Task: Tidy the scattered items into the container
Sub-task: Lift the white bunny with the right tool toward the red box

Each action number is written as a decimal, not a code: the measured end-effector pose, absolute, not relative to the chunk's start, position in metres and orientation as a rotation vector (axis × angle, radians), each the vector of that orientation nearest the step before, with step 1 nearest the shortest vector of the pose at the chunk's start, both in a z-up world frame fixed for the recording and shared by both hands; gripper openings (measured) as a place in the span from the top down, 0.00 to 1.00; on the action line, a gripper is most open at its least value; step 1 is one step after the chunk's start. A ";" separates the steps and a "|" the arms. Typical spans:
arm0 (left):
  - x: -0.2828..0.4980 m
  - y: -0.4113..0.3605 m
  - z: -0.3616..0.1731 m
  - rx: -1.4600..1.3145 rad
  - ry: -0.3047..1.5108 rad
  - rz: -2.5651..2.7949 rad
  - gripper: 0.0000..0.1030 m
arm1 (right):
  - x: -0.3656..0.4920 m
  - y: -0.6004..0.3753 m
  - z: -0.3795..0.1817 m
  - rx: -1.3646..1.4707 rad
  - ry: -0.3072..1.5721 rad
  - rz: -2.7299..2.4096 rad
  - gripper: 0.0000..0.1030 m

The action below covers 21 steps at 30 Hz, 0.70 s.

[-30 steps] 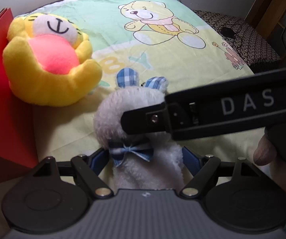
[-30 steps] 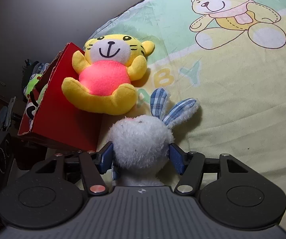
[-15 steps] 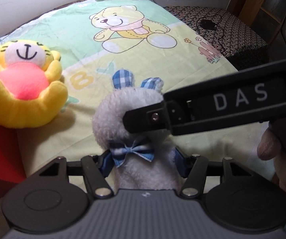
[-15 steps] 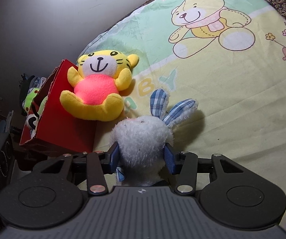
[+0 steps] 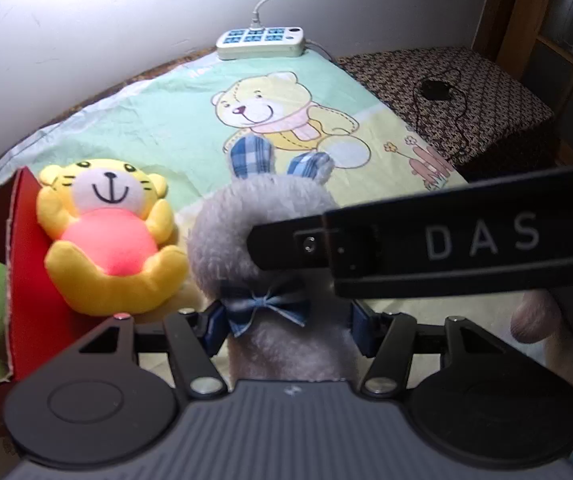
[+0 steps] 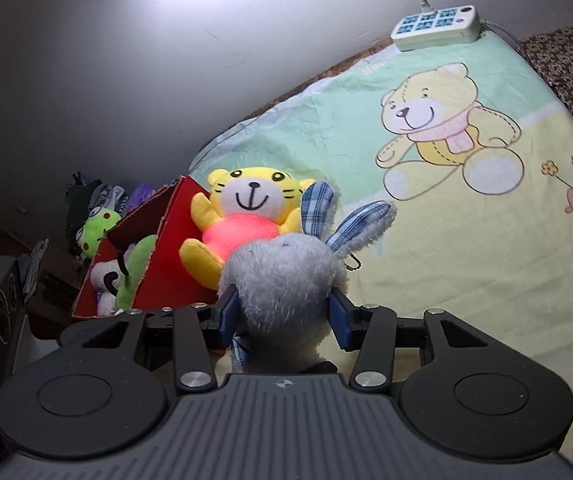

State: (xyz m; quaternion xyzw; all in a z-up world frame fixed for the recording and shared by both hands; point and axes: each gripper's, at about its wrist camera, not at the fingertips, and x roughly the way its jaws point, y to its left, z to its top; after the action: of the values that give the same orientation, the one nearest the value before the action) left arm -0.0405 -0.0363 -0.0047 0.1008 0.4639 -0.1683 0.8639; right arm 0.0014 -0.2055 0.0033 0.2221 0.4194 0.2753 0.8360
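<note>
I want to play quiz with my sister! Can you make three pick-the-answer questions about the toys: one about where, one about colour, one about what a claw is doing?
1. Where is the tiger toy?
A. Leaning on the red box
B. On the power strip
C. Under the sheet

2. What colour is the tiger's tummy?
A. Blue
B. Pink
C. Black

3. What is the right claw doing?
A. Hanging open
B. Holding the tiger
C. Squeezing the bunny

Answers: 1 A, its back rests against the box wall. 2 B, its round belly is bright pink. 3 C, both blue pads press the bunny's fluffy head.
</note>
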 end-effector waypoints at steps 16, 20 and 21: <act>-0.056 0.030 0.036 0.183 0.901 -0.167 0.42 | -0.002 -0.129 0.043 0.403 0.812 0.746 0.52; -0.060 0.048 0.042 0.179 0.887 -0.135 0.42 | -0.004 -0.106 0.050 0.392 0.798 0.767 0.52; -0.060 0.053 0.044 0.181 0.884 -0.127 0.42 | -0.004 -0.100 0.052 0.389 0.795 0.771 0.52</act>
State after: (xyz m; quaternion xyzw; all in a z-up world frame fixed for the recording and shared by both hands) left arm -0.0601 0.0532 0.0438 0.0874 0.4270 -0.0612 0.8980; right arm -0.0042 -0.0995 0.0518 0.1835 0.3750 0.3636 0.8328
